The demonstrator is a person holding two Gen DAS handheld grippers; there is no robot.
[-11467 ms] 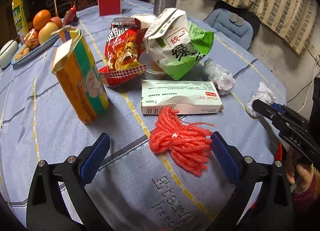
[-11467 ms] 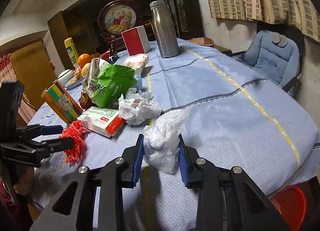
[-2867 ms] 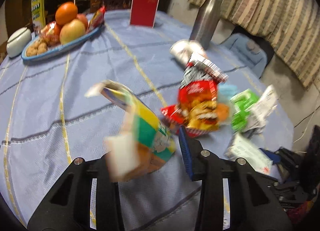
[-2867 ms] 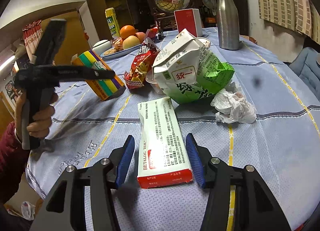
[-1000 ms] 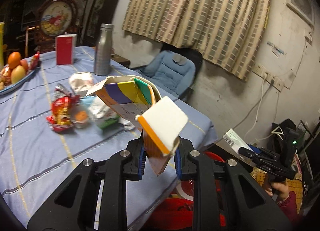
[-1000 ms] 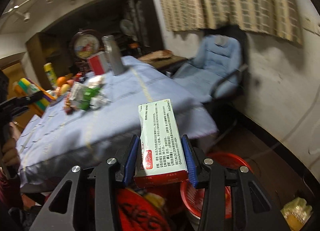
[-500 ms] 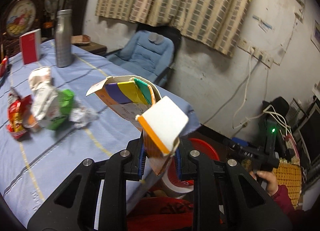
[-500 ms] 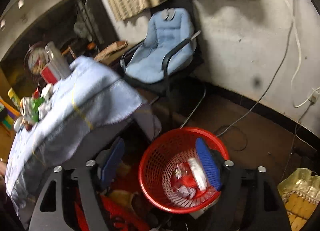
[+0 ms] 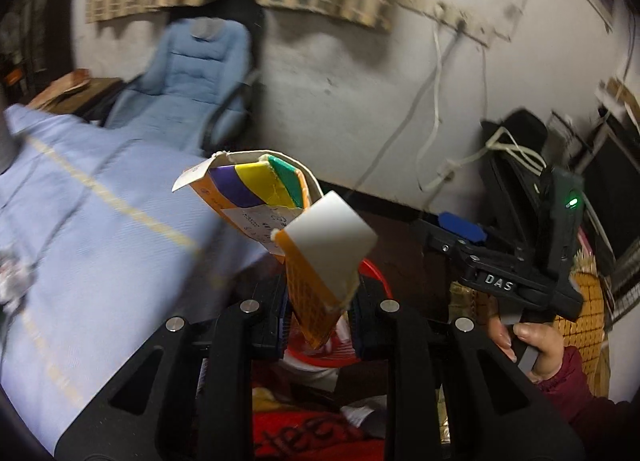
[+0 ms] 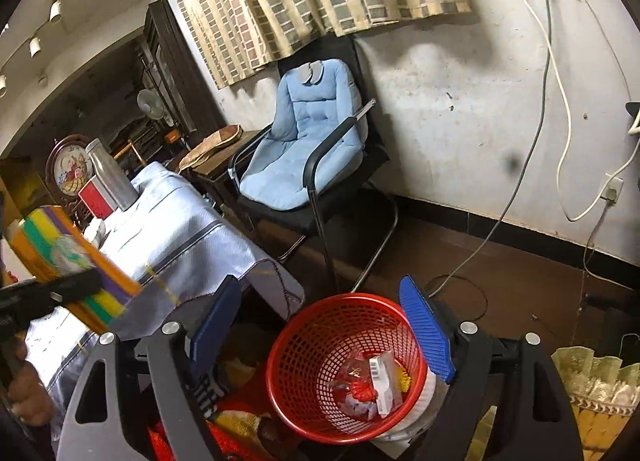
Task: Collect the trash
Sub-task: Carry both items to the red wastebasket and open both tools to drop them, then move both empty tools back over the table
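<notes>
While your left gripper [image 9: 318, 307] is clamping the colourful carton [image 9: 288, 221] in the air beside the table edge [image 9: 100, 221], your right gripper [image 10: 320, 337] is hanging spread and empty above the red basket [image 10: 344, 365], where a white box [image 10: 384, 381] is lying. I judge you are mid-drop-off: next, bring the carton over the basket and release.

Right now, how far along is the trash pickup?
Partly done. The red basket on the floor already holds a white box and some red scraps. The right claw hangs open and empty above the basket. The left claw grips the colourful carton, not yet dropped in. Crumpled paper, blurred, sits on the table, so some collecting remains.
</notes>
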